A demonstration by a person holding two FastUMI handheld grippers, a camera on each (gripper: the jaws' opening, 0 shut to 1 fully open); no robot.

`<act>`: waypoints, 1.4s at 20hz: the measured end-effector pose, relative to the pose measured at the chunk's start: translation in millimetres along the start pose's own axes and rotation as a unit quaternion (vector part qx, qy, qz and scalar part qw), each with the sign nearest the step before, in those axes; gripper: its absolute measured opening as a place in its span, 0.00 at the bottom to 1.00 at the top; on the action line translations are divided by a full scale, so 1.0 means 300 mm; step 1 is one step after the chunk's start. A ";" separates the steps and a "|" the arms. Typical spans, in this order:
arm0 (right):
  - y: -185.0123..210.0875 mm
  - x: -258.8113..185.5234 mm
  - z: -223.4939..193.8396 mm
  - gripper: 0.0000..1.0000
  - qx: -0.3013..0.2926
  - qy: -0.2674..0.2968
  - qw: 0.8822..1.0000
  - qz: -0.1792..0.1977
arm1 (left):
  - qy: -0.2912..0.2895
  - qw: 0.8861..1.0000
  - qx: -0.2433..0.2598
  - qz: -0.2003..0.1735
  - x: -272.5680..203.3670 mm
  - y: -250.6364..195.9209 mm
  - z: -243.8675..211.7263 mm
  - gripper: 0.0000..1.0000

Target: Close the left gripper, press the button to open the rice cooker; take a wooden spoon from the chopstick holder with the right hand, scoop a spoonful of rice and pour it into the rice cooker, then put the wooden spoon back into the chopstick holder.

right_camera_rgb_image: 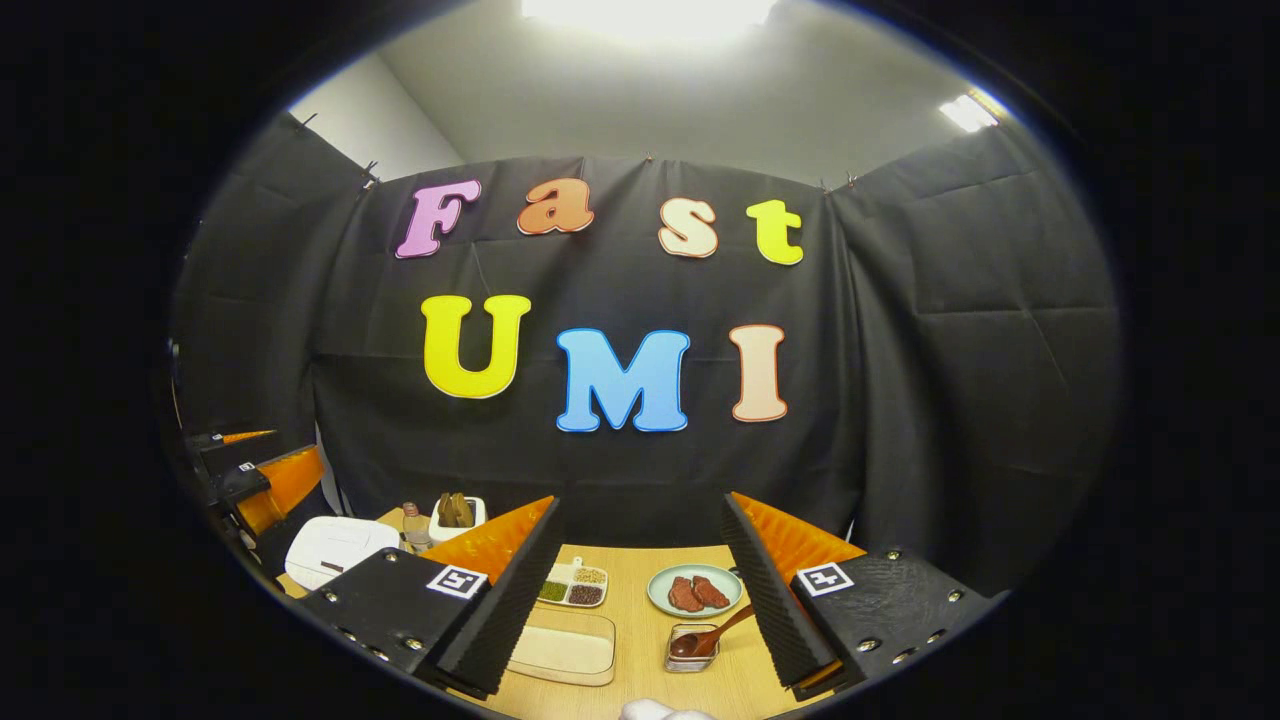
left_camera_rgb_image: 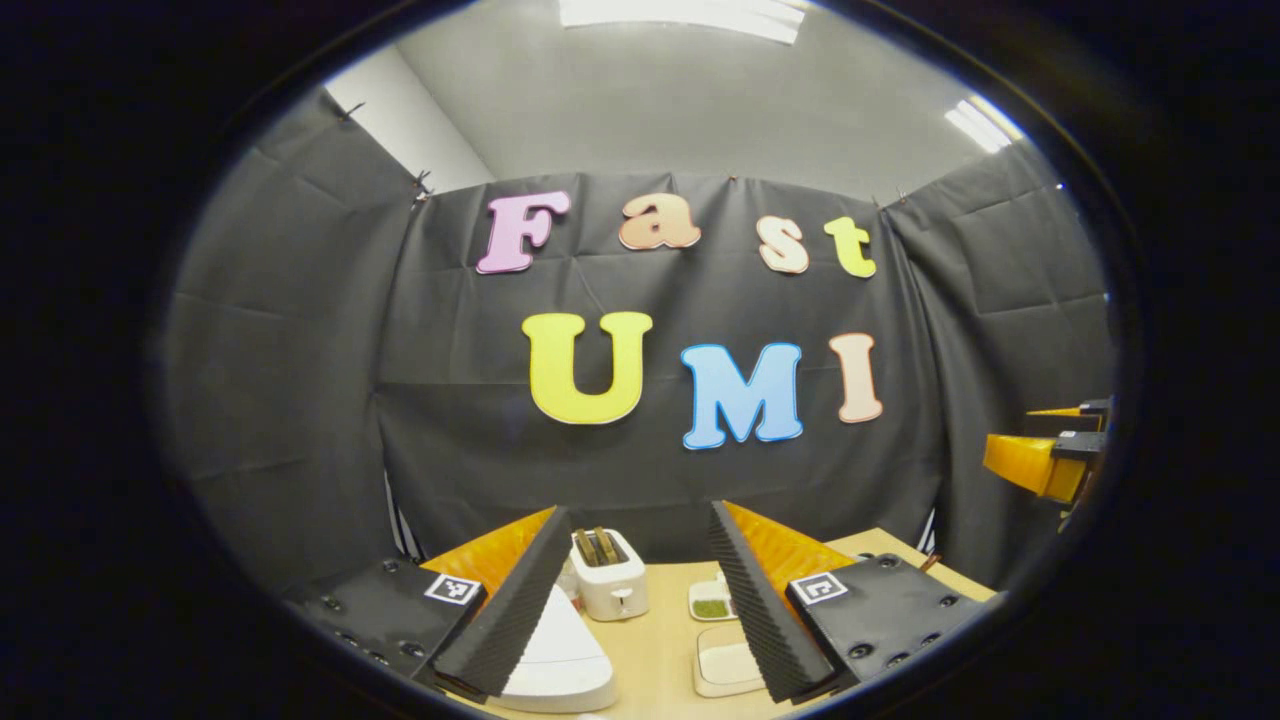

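Black cloth walls box in a wooden surface (right_camera_rgb_image: 640, 570). Both tools hang high above it, jaws spread wide, nothing gripped: left tool (left_camera_rgb_image: 640, 590), right tool (right_camera_rgb_image: 640, 590). Task looks unstarted; the left one has yet to clench for the button press. White rice cooker (left_camera_rgb_image: 555, 660), lid down, sits just under the left tool. Behind the cooker, a toaster (left_camera_rgb_image: 610, 585); right of it, a rice tray (right_camera_rgb_image: 562, 645), then a small holder with a wooden spoon (right_camera_rgb_image: 705, 640), handle leaning out for an easy pick. Plate (right_camera_rgb_image: 660, 598) behind the spoon. Open air above the cooker; things crowd the surface, so lift the spoon straight up.
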State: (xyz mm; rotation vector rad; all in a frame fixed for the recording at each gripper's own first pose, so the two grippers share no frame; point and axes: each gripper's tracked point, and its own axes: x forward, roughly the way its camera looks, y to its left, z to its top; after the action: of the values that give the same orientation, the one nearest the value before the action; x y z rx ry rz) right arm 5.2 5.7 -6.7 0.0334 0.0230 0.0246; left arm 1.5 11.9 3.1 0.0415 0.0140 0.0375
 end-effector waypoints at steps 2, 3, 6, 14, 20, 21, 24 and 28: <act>-0.006 0.002 -0.003 0.96 -0.001 0.003 1.000 -0.002 | -0.002 1.000 0.001 0.000 0.002 0.003 0.002 0.93; -0.005 0.003 -0.009 0.96 0.000 0.004 1.000 -0.002 | 0.000 1.000 -0.001 0.000 0.004 0.002 -0.002 0.93; -0.005 0.006 -0.014 0.96 0.001 0.007 1.000 -0.002 | 0.010 1.000 -0.001 0.002 0.016 0.017 -0.020 0.84; 0.009 0.009 -0.041 0.96 -0.016 0.020 1.000 0.002 | 0.085 0.994 -0.030 0.055 0.079 0.167 -0.250 0.08; 0.019 0.022 -0.081 0.96 -0.043 0.044 0.998 0.006 | 0.148 0.977 -0.031 0.149 0.154 0.409 -0.535 0.08; 0.018 0.023 -0.088 0.96 -0.048 0.048 0.998 0.006 | 0.161 0.974 -0.031 0.157 0.163 0.437 -0.591 0.08; 0.017 0.027 -0.109 0.97 -0.058 0.061 0.996 0.005 | 0.202 0.962 -0.042 0.178 0.180 0.501 -0.742 0.08; 0.010 0.025 -0.144 0.97 -0.060 0.078 0.995 0.004 | 0.247 0.947 -0.055 0.199 0.170 0.546 -0.893 0.08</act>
State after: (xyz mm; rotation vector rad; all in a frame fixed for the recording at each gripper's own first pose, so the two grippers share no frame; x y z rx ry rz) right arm 11.5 10.3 -49.9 -0.0880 0.1767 0.0358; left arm 42.3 188.4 -258.2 -0.0795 0.5061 0.4531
